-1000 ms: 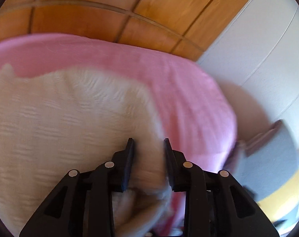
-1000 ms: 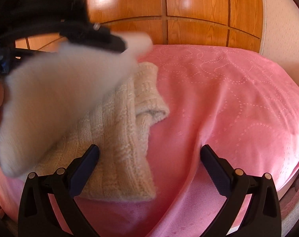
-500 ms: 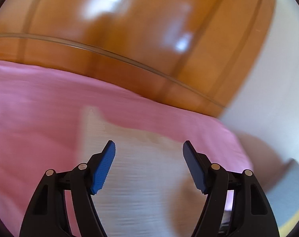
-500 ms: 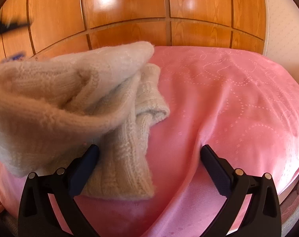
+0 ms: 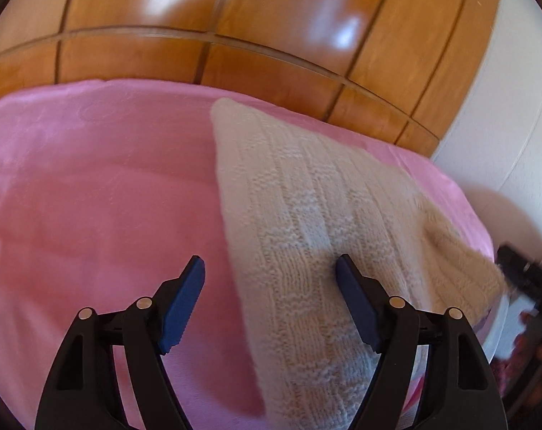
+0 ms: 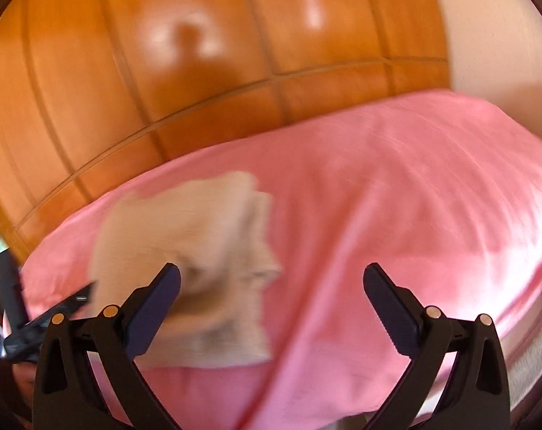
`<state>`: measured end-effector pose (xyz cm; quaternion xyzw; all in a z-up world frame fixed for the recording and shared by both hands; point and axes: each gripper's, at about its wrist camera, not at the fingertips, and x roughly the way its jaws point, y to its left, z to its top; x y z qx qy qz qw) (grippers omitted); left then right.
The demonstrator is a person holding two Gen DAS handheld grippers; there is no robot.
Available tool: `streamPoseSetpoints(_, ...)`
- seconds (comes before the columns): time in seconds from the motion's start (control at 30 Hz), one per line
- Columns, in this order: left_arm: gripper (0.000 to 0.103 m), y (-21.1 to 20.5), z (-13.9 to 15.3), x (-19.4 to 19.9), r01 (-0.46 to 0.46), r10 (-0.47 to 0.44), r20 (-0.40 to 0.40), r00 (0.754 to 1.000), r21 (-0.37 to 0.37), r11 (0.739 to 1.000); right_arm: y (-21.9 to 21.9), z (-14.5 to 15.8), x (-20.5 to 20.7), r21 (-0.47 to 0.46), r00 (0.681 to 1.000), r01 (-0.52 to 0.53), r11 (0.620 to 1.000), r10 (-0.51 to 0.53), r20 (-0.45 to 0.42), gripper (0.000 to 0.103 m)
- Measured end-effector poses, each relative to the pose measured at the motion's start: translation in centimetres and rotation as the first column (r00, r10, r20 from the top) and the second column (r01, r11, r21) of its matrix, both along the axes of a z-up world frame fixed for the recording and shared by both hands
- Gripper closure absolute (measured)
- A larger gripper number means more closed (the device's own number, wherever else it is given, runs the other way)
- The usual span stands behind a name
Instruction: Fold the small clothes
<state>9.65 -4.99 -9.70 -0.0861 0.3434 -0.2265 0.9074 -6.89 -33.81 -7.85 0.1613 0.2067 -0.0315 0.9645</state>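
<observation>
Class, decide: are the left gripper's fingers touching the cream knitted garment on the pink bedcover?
Cannot tell. In the left wrist view the left gripper is opening above the cream knitted garment; no cloth is pinched, but the right-hand finger overlaps it.

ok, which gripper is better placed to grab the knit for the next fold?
Probably left. The left gripper, jaws opening and empty, has the cream knit's edge between its fingers. The right gripper is open with mostly pink bedspread ahead.

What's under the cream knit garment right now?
The cream knit garment lies folded on the pink bedcover, which shows all around it. Its own lower layers and the cover beneath it are hidden.
</observation>
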Motion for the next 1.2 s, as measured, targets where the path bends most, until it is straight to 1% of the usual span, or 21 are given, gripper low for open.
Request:
streamPoseSetpoints(0.07, 0.029, -0.7, -0.2, 0.0, 0.019, -0.019, 0.004, 1.0, 0.019, 1.0, 2.6, 0.7, 1.2, -0.065, 0.998, -0.059, 0.996, 0.058, -0.009, 0.002)
streamPoseSetpoints(0.1, 0.029, -0.7, -0.2, -0.2, 0.024, -0.024, 0.004, 1.0, 0.023, 0.999, 4.2, 0.6, 2.0, -0.104, 0.996, -0.089, 0.991, 0.086, -0.027, 0.002)
streamPoseSetpoints(0.2, 0.029, -0.6, -0.3, -0.4, 0.029, -0.029, -0.001, 1.0, 0.027, 0.999, 6.6, -0.7, 4.0, -0.17, 0.985, -0.131, 0.977, 0.109, -0.131, 0.002)
streamPoseSetpoints(0.23, 0.029, -0.6, -0.3, -0.4, 0.031, -0.031, -0.004, 1.0, 0.028, 0.999, 6.8, -1.5, 4.7, -0.202, 0.981, -0.123, 0.972, 0.088, -0.175, 0.002)
streamPoseSetpoints(0.27, 0.029, -0.6, -0.3, -0.6, 0.035, -0.034, -0.006, 0.999, 0.031, 0.999, 6.4, -2.1, 5.0, -0.233, 0.978, -0.092, 0.968, 0.045, -0.202, 0.002)
streamPoseSetpoints(0.3, 0.029, -0.7, -0.4, -0.7, 0.039, -0.039, -0.006, 0.999, 0.035, 0.999, 5.4, -2.8, 5.2, -0.257, 0.976, -0.043, 0.965, -0.015, -0.217, 0.002)
streamPoseSetpoints(0.37, 0.029, -1.1, -0.4, -1.1, 0.055, -0.055, -0.002, 0.998, 0.05, 0.997, 3.1, -3.9, 5.0, -0.267, 0.969, 0.042, 0.963, -0.105, -0.225, 0.002)
streamPoseSetpoints(0.4, 0.029, -1.6, -0.4, -1.3, 0.076, -0.076, -0.003, 0.997, 0.061, 0.995, 2.1, -4.4, 4.8, -0.261, 0.967, 0.065, 0.963, -0.125, -0.223, 0.002)
streamPoseSetpoints(0.43, 0.029, -2.1, -0.5, -1.3, 0.094, -0.094, -0.004, 0.996, 0.071, 0.993, 0.7, -5.1, 4.6, -0.217, 0.967, 0.065, 0.974, -0.115, -0.227, 0.002)
streamPoseSetpoints(0.5, 0.028, -3.1, -1.0, -1.4, 0.121, -0.12, -0.015, 0.993, 0.105, 0.987, -0.6, -6.6, 4.6, -0.127, 0.969, 0.049, 0.991, -0.078, -0.236, 0.002)
streamPoseSetpoints(0.57, 0.028, -3.6, -1.7, -1.3, 0.136, -0.131, -0.048, 0.99, 0.118, 0.984, -1.4, -7.6, 4.5, -0.061, 0.976, 0.068, 0.996, -0.079, -0.205, 0.002)
streamPoseSetpoints(0.63, 0.028, -3.0, -1.5, -1.4, 0.135, -0.131, -0.049, 0.99, 0.094, 0.986, -1.6, -7.2, 4.2, -0.039, 0.977, 0.075, 0.996, -0.081, -0.196, 0.002)
streamPoseSetpoints(0.7, 0.028, -2.3, -0.7, -1.8, 0.12, -0.119, -0.023, 0.993, 0.092, 0.989, -1.7, -6.6, 3.9, -0.005, 0.978, 0.056, 0.998, -0.056, -0.2, 0.002)
streamPoseSetpoints(0.77, 0.028, -1.3, 1.1, -2.4, 0.089, -0.093, 0.042, 0.995, 0.08, 0.993, -1.8, -5.1, 3.6, 0.034, 0.982, 0.04, 0.999, -0.033, -0.184, 0.002)
streamPoseSetpoints(0.83, 0.028, -0.8, 2.8, -2.6, 0.067, -0.073, 0.095, 0.993, 0.066, 0.996, -1.6, -3.8, 2.9, 0.028, 0.989, 0.041, 0.999, -0.037, -0.141, 0.002)
streamPoseSetpoints(0.9, 0.028, -0.9, 4.2, -2.3, 0.051, -0.059, 0.132, 0.99, 0.065, 0.997, -1.6, -2.3, 2.5, 0.008, 0.993, 0.06, 0.998, -0.059, -0.102, 0.002)
streamPoseSetpoints(0.93, 0.028, -1.2, 5.0, -1.9, 0.048, -0.059, 0.148, 0.987, 0.073, 0.996, -1.6, -1.4, 2.8, -0.006, 0.994, 0.06, 0.998, -0.06, -0.088, 0.002)
streamPoseSetpoints(1.0, 0.028, -2.4, 5.9, -1.1, 0.046, -0.063, 0.177, 0.982, 0.098, 0.994, -1.4, -0.4, 4.1, -0.032, 0.994, 0.049, 0.998, -0.052, -0.094, 0.002)
streamPoseSetpoints(1.03, 0.028, -3.4, 6.2, -0.4, 0.044, -0.069, 0.182, 0.981, 0.138, 0.99, -1.2, 0.0, 5.1, -0.049, 0.992, 0.051, 0.998, -0.056, -0.111, 0.002)
streamPoseSetpoints(1.13, 0.028, -6.3, 6.3, 1.6, 0.039, -0.08, 0.167, 0.983, 0.233, 0.972, -0.6, 0.8, 8.3, -0.082, 0.983, 0.054, 0.995, -0.068, -0.17, 0.002)
streamPoseSetpoints(1.2, 0.028, -7.4, 5.8, 2.7, 0.037, -0.078, 0.145, 0.986, 0.268, 0.963, -0.7, 0.8, 10.2, -0.089, 0.977, 0.061, 0.994, -0.078, -0.2, 0.002)
